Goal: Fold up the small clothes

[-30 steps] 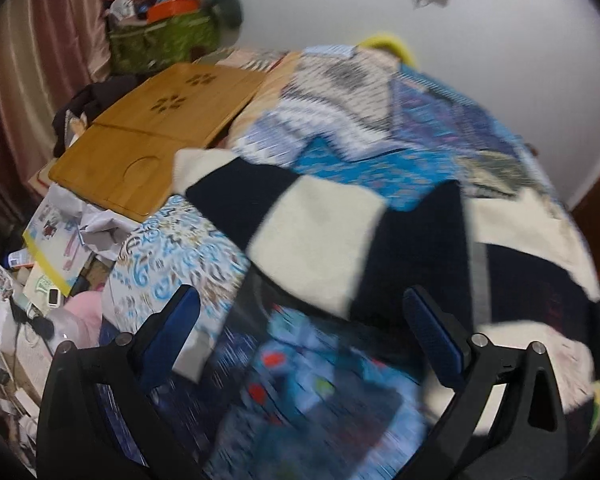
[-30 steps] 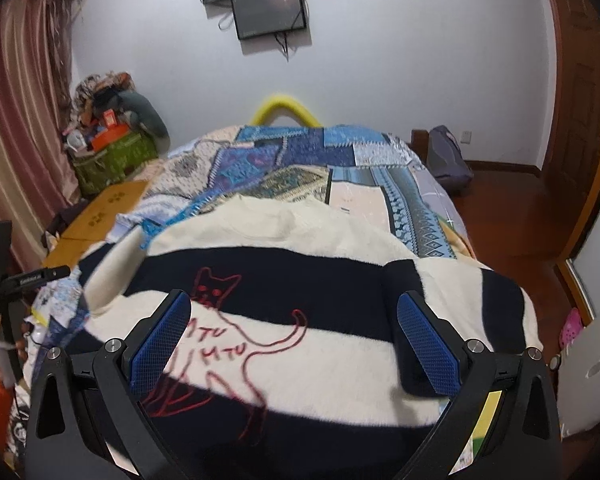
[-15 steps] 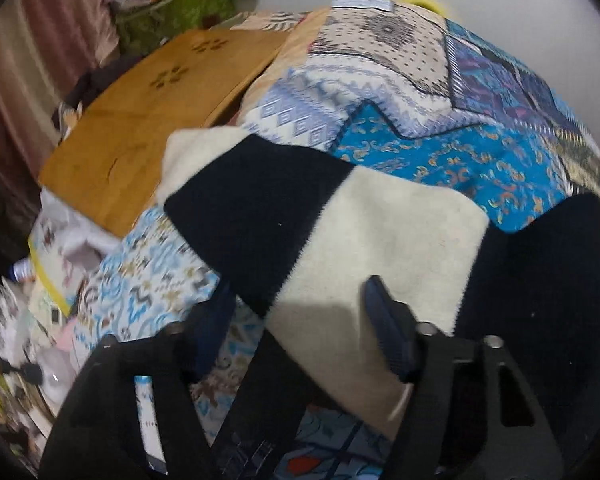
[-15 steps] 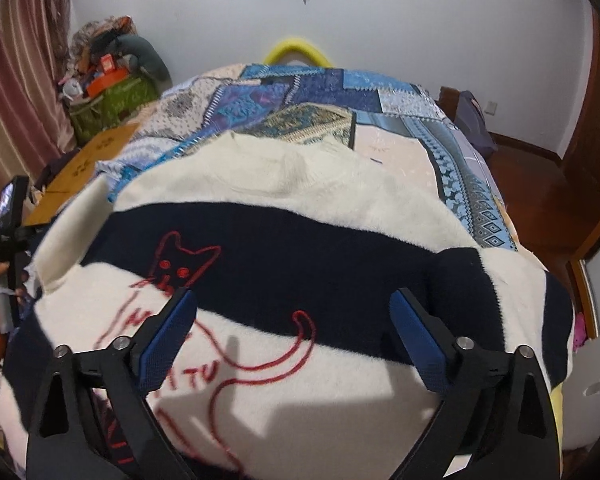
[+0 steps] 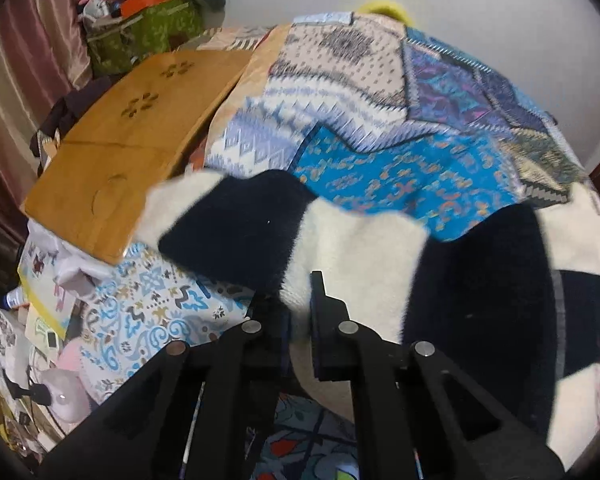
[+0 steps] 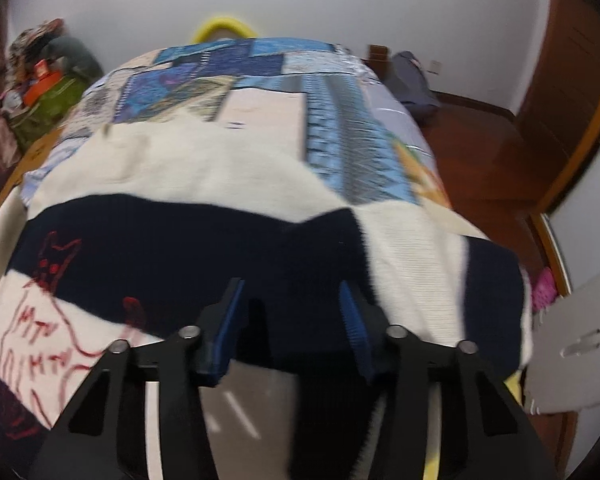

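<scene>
Sweater [image 6: 204,240], navy and cream stripes with a red cat outline stitched on the front, lies spread on the patchwork bedspread [image 5: 400,176], filling the near part of both views.

Left gripper [image 5: 300,312]: fingers pinched together on the sweater's sleeve, clamped on the cream band right beside a navy band. The cuff end of that sleeve runs out toward the wooden lap tray [image 5: 140,128] at the bed's edge; cannot tell whether they touch.

Right gripper [image 6: 292,316]: jaws closing, not yet together. Navy fabric at the sweater's side sits between the blue pads [image 6: 230,320]; the picture is blurred, so cannot tell whether the pads press on it yet. Cream sleeve band lies just beyond the far pad.

Clutter on the floor beside the tray: papers, a bottle, a green storage box [image 5: 148,36] against the curtain. Yellow curved headboard [image 6: 224,28] at the far wall.
</scene>
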A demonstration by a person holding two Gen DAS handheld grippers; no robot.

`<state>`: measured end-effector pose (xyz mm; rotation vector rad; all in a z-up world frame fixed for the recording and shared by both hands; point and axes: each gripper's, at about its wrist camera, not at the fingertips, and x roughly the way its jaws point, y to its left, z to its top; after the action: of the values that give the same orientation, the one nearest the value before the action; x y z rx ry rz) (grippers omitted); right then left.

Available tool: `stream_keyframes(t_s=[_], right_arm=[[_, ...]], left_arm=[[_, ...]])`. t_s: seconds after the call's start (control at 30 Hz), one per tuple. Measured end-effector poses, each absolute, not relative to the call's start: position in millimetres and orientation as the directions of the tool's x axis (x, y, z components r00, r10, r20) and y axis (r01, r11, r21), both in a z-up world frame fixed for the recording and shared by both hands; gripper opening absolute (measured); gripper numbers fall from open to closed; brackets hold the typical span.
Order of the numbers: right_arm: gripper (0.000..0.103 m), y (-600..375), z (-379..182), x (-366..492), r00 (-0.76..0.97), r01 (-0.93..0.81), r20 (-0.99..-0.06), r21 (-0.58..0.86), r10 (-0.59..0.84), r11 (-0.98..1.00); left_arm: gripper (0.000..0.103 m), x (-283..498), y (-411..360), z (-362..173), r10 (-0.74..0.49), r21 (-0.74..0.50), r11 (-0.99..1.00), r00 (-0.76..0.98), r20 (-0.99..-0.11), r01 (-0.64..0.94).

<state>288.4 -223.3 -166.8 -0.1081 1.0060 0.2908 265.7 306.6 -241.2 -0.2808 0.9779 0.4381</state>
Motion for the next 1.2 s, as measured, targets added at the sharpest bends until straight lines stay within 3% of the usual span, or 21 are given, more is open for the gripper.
stream_keyframes(t_s=[0.03,0.1,0.23,0.47,0.6,0.73,0.93,1.1,1.2], right_arm=[[0.026,-229.9,-165.6,288.0,0.505,-0.276,-0.846,0.030,0.172,0.961],[0.019,-241.9,-162.7,285.9,0.518,-0.248,-0.844,0.002,0.135,0.969],[0.019,-269.9,-161.0,285.4,0.541,-0.176,-0.840,-0.060,0.046,0.983],[0.019,-301.6,-157.6,280.0,0.522,-0.130,-0.852,-0.038,0.035,0.991],[0.025,-295.9,-138.0,268.0,0.556,-0.159,-0.826,0.005,0.094,0.987],[0.039,-282.0,-118.2,257.4,0.570,-0.236,-0.799,0.064,0.191,0.970],[0.047,-250.4,-97.5,237.1,0.577,-0.354,-0.762,0.092,0.295,0.931],[0.052,-227.1,-92.4,230.3,0.560,-0.422,-0.747,0.114,0.358,0.899],[0.054,-211.8,-93.5,230.7,0.539,-0.450,-0.749,0.130,0.384,0.884]], left_arm=[[0.007,265.5,303.6,-235.7,0.227,-0.036,0.883,0.491,-0.841,-0.469],[0.007,264.4,292.9,-219.0,0.218,-0.043,0.896,0.521,-0.826,-0.443],[0.007,265.4,265.3,-184.9,0.194,-0.053,0.924,0.584,-0.788,-0.378],[0.007,272.9,188.5,-127.4,0.103,-0.056,0.977,0.691,-0.716,-0.205],[0.007,280.8,141.4,-114.3,0.029,-0.063,0.993,0.711,-0.702,-0.103],[0.007,288.6,97.8,-116.7,-0.023,-0.055,0.998,0.708,-0.706,-0.022],[0.007,300.2,55.3,-133.9,-0.114,-0.101,0.993,0.664,-0.739,0.058],[0.008,297.9,24.4,-156.8,-0.124,-0.064,0.991,0.603,-0.788,0.120],[0.019,287.9,23.9,-161.1,-0.141,-0.062,0.986,0.587,-0.798,0.152]])
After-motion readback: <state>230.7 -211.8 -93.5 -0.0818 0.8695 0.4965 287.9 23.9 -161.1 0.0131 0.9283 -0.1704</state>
